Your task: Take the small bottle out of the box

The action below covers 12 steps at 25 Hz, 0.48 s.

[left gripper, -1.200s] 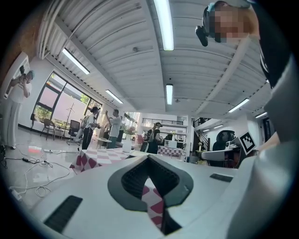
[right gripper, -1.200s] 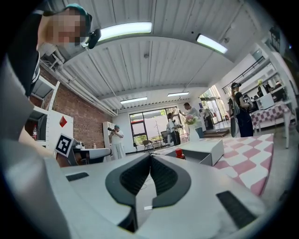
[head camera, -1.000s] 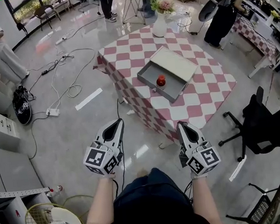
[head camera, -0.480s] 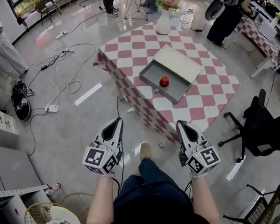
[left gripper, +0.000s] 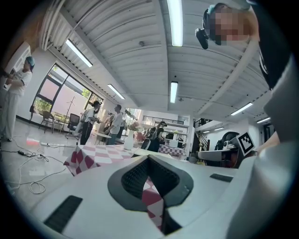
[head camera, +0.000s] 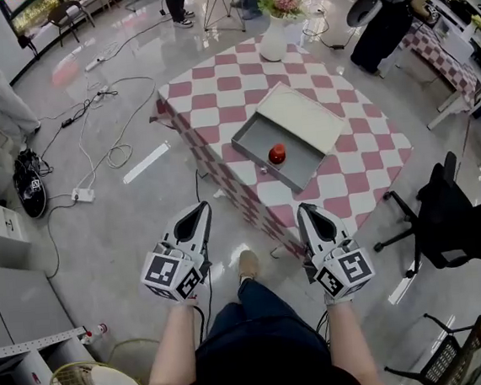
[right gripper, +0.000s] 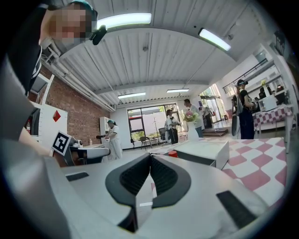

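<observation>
My right gripper (head camera: 303, 209) has its jaws pressed together on nothing; my left gripper (head camera: 200, 208) is closed and empty too. Both point forward, about level, side by side in front of my waist with forearms parallel. The small bottle (head camera: 277, 152), red, stands inside the open grey box (head camera: 252, 135) on the checkered surface (head camera: 214, 88), well ahead of both. To reach well, I judge I should part the right jaws before crossing the box wall and come at the bottle from above.
</observation>
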Tool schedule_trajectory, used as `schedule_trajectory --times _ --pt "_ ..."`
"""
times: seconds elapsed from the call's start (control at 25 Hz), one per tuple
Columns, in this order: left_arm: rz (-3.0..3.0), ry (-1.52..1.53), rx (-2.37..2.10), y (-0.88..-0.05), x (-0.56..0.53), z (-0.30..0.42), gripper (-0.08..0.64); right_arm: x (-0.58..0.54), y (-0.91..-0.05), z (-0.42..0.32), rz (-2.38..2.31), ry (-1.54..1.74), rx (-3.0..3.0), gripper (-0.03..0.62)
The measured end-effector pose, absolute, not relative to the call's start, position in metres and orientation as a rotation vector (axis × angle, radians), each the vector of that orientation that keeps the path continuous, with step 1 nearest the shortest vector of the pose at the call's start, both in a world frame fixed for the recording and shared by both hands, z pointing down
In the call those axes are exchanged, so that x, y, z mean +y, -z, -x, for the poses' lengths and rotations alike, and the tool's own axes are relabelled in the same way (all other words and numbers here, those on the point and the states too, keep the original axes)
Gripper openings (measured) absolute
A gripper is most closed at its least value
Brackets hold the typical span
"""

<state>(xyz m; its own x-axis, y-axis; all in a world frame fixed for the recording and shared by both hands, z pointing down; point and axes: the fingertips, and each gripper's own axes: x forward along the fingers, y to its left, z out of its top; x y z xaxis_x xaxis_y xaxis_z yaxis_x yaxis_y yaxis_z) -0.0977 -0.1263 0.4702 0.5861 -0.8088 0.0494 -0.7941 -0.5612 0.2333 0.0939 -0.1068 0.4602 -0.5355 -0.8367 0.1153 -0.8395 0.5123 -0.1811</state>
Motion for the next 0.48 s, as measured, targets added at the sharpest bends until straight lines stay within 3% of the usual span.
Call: schedule_trajectory --times 0.48 --pt "-2.608 0.068 -1.244 -0.482 -0.189 0.077 0.003 -0.170 -0.471 -0.094 -1.501 -0.270 -2.642 0.005"
